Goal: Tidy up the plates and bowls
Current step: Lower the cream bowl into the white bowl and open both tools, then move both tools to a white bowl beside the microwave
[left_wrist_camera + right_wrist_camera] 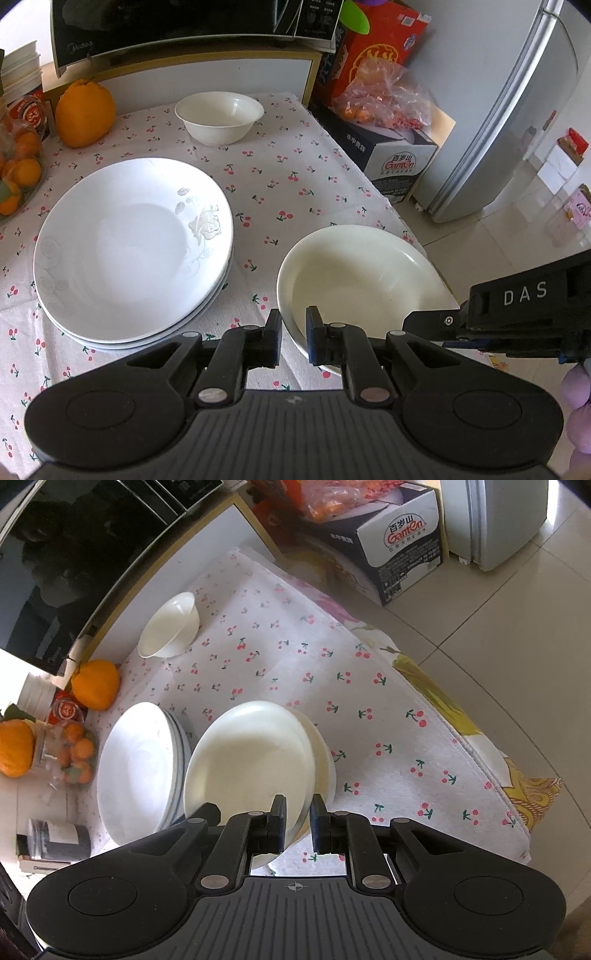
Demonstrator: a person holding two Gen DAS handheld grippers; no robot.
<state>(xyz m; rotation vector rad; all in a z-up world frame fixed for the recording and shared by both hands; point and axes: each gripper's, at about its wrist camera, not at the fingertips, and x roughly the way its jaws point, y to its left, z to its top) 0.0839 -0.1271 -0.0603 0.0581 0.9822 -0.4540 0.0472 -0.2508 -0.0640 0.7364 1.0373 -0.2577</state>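
A stack of white plates (133, 254) sits on the cherry-print cloth at the left. A cream bowl (362, 280) sits to its right, and my left gripper (294, 341) straddles its near rim with jaws close on both sides. My right gripper (443, 328) reaches the same bowl's right rim. In the right wrist view my right gripper (298, 825) is shut on the rim of the cream bowl (251, 757), which tilts up beside the plate stack (140, 764). A small white bowl (219, 116) stands at the back and also shows in the right wrist view (170, 627).
A large orange (85, 112) and a container of small oranges (18, 170) lie at the back left. A microwave (192, 26) stands behind. Cardboard boxes (391, 155) and a fridge (517, 110) stand right of the table edge (480, 746).
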